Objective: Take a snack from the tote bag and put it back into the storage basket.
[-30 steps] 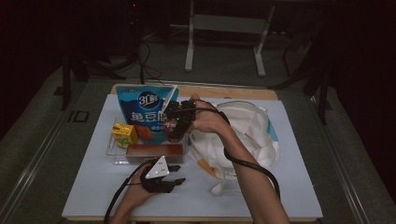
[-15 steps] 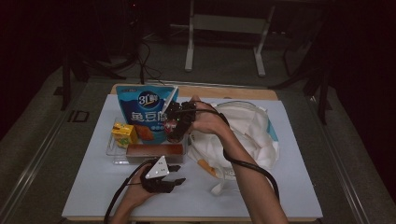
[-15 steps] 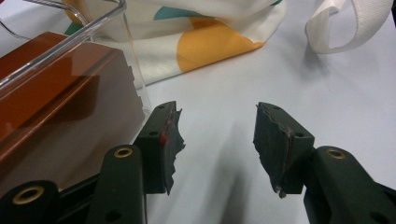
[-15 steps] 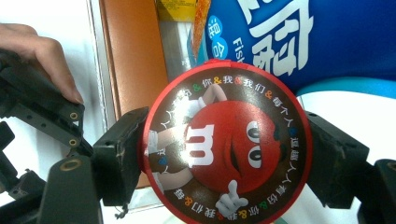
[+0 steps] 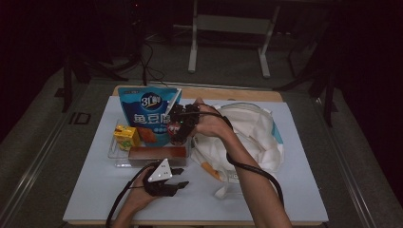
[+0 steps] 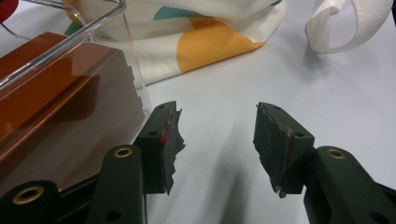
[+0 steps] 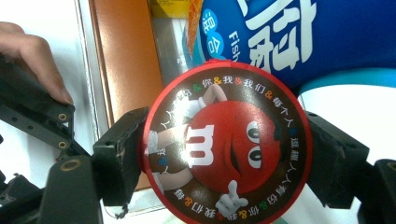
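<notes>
The snack bag (image 5: pixel 148 114) stands behind the box (image 5: pixel 157 154) in the tray (image 5: pixel 113 151).

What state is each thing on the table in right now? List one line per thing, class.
Left hand-held gripper: jaws open, nothing between them, low over the table.
Right hand-held gripper: shut on the round M&M's tin.
Round M&M's tin: lid on, held above the clear tray.
Clear tray: holds the snacks, on the table.
Brown box: lying flat in the tray.
Blue fish-snack bag: upright, sealed.
Cloth bag: slumped, crumpled.
</notes>
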Demonstrator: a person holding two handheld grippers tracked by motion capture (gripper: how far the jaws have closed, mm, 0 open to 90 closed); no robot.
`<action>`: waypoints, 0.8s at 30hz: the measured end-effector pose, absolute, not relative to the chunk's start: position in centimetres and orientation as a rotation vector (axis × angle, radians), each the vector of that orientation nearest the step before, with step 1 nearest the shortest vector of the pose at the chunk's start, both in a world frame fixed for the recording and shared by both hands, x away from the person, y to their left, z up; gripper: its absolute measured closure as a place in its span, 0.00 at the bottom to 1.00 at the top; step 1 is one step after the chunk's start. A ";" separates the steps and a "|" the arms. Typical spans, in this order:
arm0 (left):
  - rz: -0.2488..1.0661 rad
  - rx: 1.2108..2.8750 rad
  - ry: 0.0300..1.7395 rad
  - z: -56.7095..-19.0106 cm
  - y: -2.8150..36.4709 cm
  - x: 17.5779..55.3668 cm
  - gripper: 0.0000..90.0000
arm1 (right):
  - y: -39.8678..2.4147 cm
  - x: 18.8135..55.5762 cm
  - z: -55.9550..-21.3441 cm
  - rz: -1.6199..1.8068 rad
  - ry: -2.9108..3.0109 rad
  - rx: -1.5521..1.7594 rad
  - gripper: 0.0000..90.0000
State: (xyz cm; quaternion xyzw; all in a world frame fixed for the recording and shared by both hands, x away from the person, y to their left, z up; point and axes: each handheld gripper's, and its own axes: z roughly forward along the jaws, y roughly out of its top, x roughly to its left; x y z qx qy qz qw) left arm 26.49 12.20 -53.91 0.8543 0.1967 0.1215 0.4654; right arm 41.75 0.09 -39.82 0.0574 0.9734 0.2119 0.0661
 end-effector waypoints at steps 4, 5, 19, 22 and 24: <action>0.299 2.096 0.484 -53.9 12.2 26.5 0.56 | 0.1 41.7 -39.9 0.637 2.936 0.179 0.26; 0.299 2.096 0.484 -53.9 12.2 26.5 0.56 | 0.1 41.7 -40.0 0.635 2.935 0.182 0.26; 0.299 2.095 0.483 -53.9 12.2 26.5 0.56 | 0.3 41.9 -40.7 0.620 2.938 0.202 0.26; 0.298 2.095 0.484 -53.9 12.2 26.5 0.56 | 0.3 41.9 -40.8 0.618 2.934 0.199 0.26; 0.299 2.095 0.483 -53.9 12.2 26.5 0.56 | 0.3 41.9 -40.8 0.619 2.932 0.199 0.26</action>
